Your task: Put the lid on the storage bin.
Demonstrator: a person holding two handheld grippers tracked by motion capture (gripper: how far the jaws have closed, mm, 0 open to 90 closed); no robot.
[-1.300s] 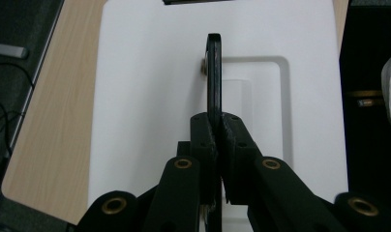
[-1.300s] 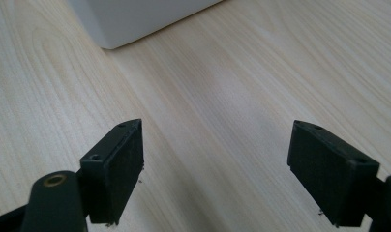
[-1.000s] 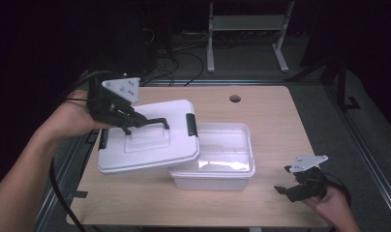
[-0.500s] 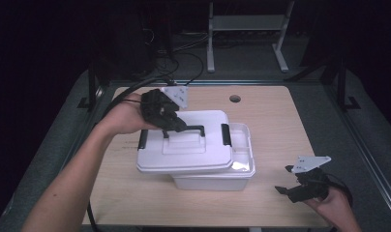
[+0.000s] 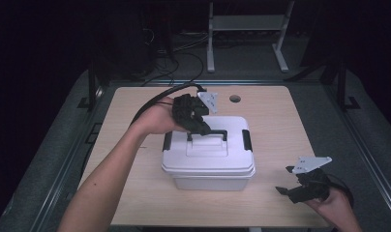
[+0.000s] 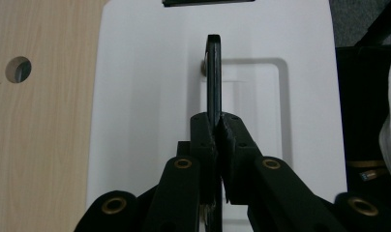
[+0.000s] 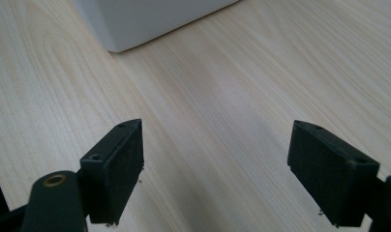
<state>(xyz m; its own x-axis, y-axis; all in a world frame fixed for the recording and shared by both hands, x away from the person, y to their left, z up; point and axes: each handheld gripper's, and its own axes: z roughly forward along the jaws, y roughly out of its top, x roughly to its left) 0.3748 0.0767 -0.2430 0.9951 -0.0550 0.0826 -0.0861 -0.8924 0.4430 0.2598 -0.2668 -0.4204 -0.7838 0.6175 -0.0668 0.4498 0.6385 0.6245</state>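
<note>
A white lid (image 5: pixel 208 157) with a black handle (image 5: pixel 208 134) lies squarely over a white plastic box (image 5: pixel 213 182) in the middle of the table. My left gripper (image 5: pixel 199 126) reaches in from the left and is shut on that handle. In the left gripper view the pads (image 6: pixel 203 140) pinch the thin black handle (image 6: pixel 213 72) above the lid (image 6: pixel 145 96). My right gripper (image 5: pixel 293 191) rests near the table's front right corner, jaws open. Bare wood lies between its jaws (image 7: pixel 215 164), and the box's corner (image 7: pixel 145 19) is beyond them.
Black latches (image 5: pixel 168 140) (image 5: pixel 247 139) hang at the lid's two ends. The wooden table (image 5: pixel 290 125) has a round hole (image 5: pixel 235 98) near its far edge. A thick cable (image 5: pixel 155 99) arcs back from the left gripper. Dark floor and a metal stand (image 5: pixel 242 29) lie beyond.
The left gripper carried the lid from the table's left side rightward and down until it covers the box. The right gripper stayed where it was.
</note>
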